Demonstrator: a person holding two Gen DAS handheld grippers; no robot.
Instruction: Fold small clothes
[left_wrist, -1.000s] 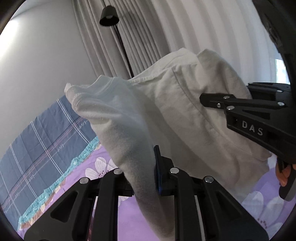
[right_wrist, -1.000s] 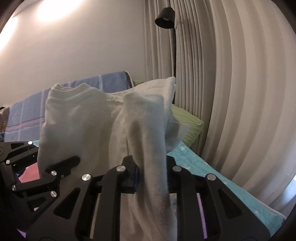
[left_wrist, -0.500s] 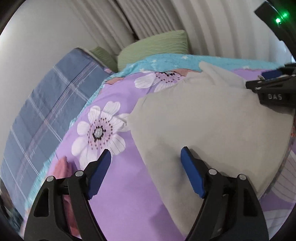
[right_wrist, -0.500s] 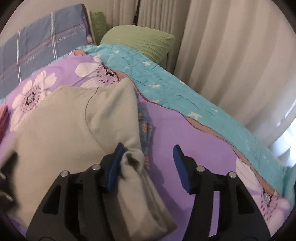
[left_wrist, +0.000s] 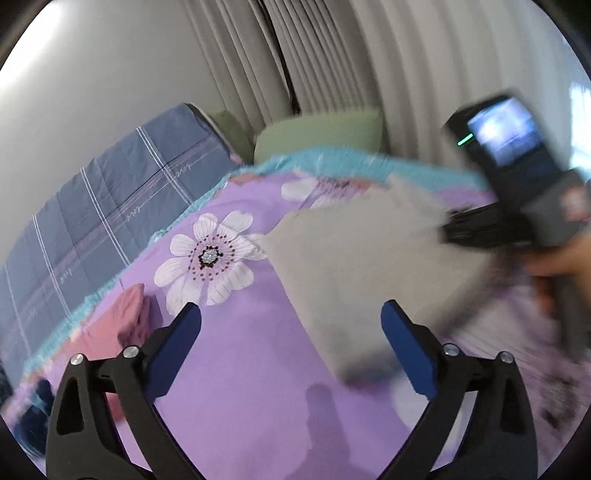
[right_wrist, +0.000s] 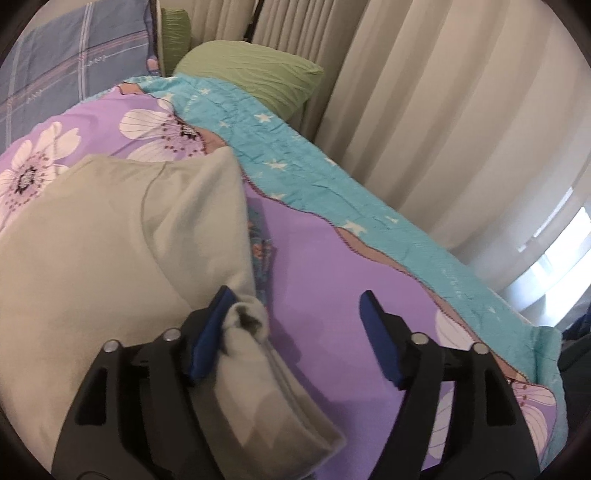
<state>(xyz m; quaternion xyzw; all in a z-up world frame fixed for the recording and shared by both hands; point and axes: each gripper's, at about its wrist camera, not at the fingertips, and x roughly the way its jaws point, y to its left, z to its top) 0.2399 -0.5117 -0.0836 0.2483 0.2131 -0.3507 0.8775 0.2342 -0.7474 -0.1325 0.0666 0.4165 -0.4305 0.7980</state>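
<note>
Sleeve (right_wrist: 255, 354) hides under right hand-held gripper (right_wrist: 295, 336) (opening wide, like left hand-held gripper (left_wrist: 291, 343)).

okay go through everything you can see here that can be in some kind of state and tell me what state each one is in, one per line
Left gripper: jaws opening, nothing between them.
Right gripper: jaws opening, sleeve end lying against the left pad.
Beige garment: released, lying mostly flat on the bed, sleeve folded alongside.
Pink cloth: crumpled near the bed's edge.
Curtains: drawn.
</note>
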